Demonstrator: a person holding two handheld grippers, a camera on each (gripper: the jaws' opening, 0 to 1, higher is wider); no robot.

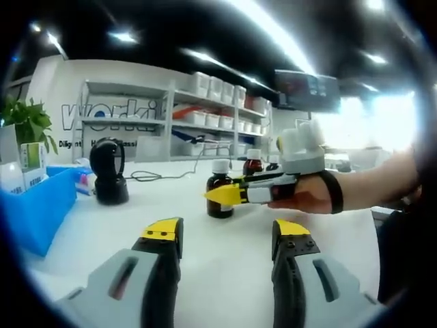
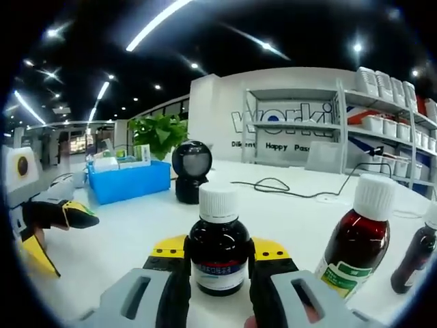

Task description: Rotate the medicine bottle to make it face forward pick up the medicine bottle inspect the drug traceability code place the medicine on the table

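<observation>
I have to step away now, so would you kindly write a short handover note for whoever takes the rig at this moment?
Right gripper: jaws closed around the medicine bottle, which stands upright on the white table with its label toward the camera.
Left gripper: open, holding nothing, hovering above the table.
A second bottle stands just right of the grasped one; a black scanner sits further back.
Done: bottle faces forward and is gripped.
Left: lift it, inspect the traceability code, set it back on the table.
</observation>
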